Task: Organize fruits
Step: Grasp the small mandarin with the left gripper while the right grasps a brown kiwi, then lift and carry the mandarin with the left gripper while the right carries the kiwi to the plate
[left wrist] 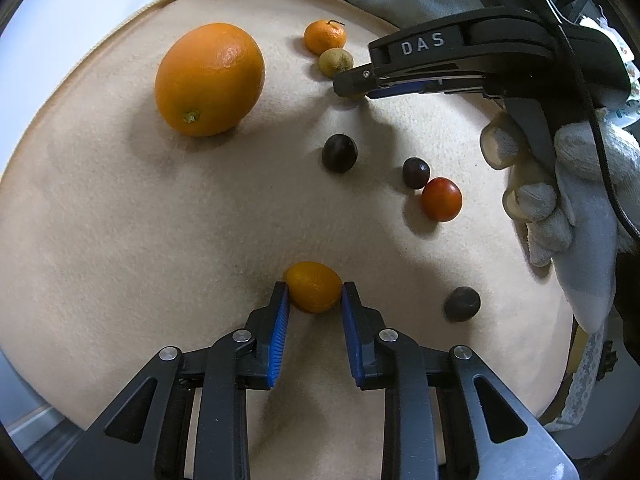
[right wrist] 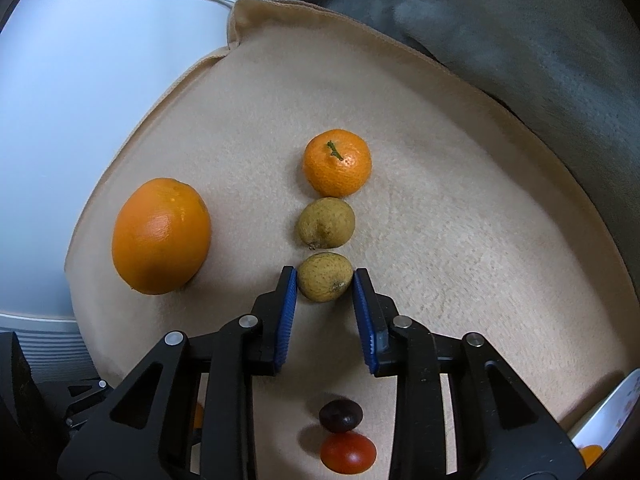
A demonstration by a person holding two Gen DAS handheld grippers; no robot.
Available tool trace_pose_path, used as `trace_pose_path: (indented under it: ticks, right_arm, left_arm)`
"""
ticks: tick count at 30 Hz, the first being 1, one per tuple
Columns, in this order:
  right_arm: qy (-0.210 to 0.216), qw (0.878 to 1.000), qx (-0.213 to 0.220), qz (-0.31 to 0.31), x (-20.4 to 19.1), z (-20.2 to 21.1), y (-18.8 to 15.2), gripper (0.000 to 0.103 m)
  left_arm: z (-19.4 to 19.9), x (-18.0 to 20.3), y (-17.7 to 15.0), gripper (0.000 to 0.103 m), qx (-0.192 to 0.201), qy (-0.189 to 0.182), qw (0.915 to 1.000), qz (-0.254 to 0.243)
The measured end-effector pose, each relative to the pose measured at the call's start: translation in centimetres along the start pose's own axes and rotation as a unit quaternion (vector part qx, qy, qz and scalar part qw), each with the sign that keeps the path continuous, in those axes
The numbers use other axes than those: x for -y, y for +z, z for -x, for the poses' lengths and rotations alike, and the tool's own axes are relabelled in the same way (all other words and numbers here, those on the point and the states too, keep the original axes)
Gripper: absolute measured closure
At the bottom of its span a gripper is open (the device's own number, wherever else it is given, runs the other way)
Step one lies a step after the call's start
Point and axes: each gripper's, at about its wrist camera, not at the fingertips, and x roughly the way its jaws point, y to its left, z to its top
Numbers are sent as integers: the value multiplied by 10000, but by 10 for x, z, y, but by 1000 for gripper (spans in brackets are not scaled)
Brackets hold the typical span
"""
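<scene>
A small orange kumquat (left wrist: 314, 292) lies on the beige cloth (left wrist: 140, 220), and the blue pads of my left gripper (left wrist: 315, 286) press on both its sides. In the right wrist view, my right gripper (right wrist: 325, 272) is shut on a brownish longan (right wrist: 324, 280) that rests on the cloth. A second longan (right wrist: 325, 223) and a mandarin (right wrist: 337, 163) line up just beyond it. The left wrist view shows the right gripper (left wrist: 352, 86) from the side, held by a gloved hand (left wrist: 560, 184). A large orange (left wrist: 210, 80) sits at the far left.
Three dark round fruits (left wrist: 339, 153) (left wrist: 416, 173) (left wrist: 462, 304) and a red tomato (left wrist: 441, 199) lie scattered on the right of the cloth. A grey blanket (right wrist: 520, 40) borders the far edge. A white bowl's rim (right wrist: 612, 412) shows at the lower right.
</scene>
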Motion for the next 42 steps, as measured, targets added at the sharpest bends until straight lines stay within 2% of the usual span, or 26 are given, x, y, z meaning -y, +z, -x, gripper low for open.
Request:
trace_pose_path:
  ticks: [10,23,32,42]
  right_arm:
    - [75,9996,211,-171,17,28,-7,73]
    - [57,9970,553,-543,49,76,-42,73]
    - [-90,9908,816,-1074,98,120,-86,73]
    - [-350,9790,992,-1744,152,158,-144,73]
  left_arm:
    - [21,0,7,79,135,-22,9999,-36]
    - [46,32,15,79,290,-159,9985,-443]
    - [40,76,22,79,210,-303,9950,-933]
    - [26,130,31,79,78,-514,9869,-1527]
